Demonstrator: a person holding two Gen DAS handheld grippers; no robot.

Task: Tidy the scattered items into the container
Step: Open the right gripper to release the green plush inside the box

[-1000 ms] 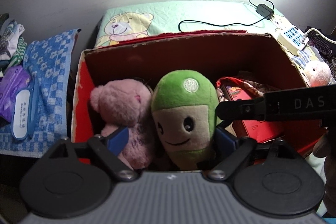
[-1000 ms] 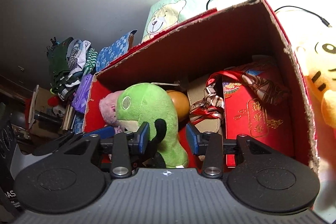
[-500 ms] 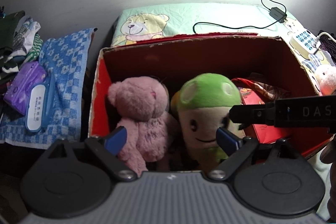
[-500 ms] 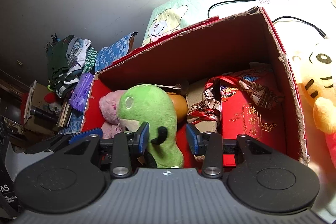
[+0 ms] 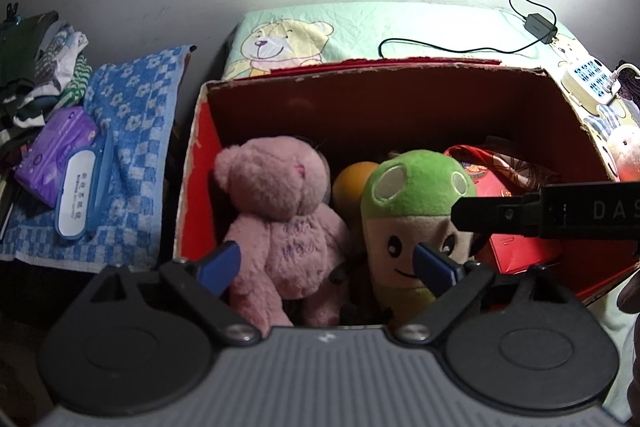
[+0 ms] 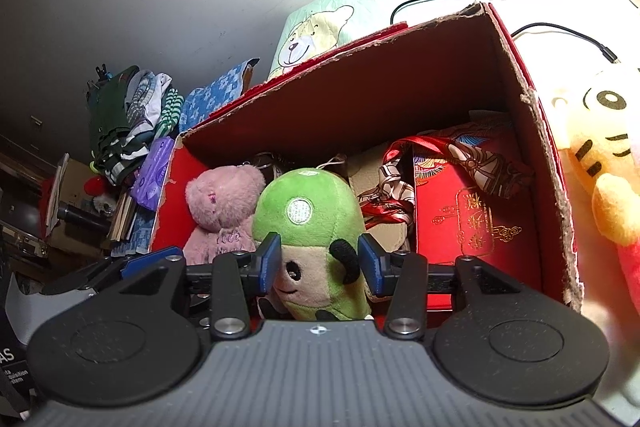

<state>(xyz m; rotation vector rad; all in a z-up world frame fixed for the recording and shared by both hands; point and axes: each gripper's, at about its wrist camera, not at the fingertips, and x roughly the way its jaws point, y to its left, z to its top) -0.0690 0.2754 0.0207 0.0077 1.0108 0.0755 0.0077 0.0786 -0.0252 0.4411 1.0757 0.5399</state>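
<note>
A red cardboard box (image 5: pixel 360 95) (image 6: pixel 400 75) holds a pink teddy bear (image 5: pixel 280 211) (image 6: pixel 224 203), a green plush toy (image 5: pixel 416 211) (image 6: pixel 312 223), an orange ball (image 5: pixel 352 183) and a red gift box (image 6: pixel 472 227) with ribbon. My left gripper (image 5: pixel 326 263) is open above the box's near edge, in front of the pink bear. My right gripper (image 6: pixel 318 263) has its pads on both sides of the green plush's face, which stands in the box; it shows as a black bar in the left wrist view (image 5: pixel 540 215).
A yellow tiger plush (image 6: pixel 600 155) lies outside the box on the right. A bear-print pillow (image 5: pixel 320 35), a charger cable (image 5: pixel 460 43) and a power strip (image 5: pixel 588 83) lie behind. A blue checked towel (image 5: pixel 132 131) with packets and piled clothes (image 5: pixel 36 67) are at left.
The left gripper has pulled back and shifted left, so the pink bear now sits between its fingers' line. The green plush has turned in the right gripper, whose fingers stand wider apart.
</note>
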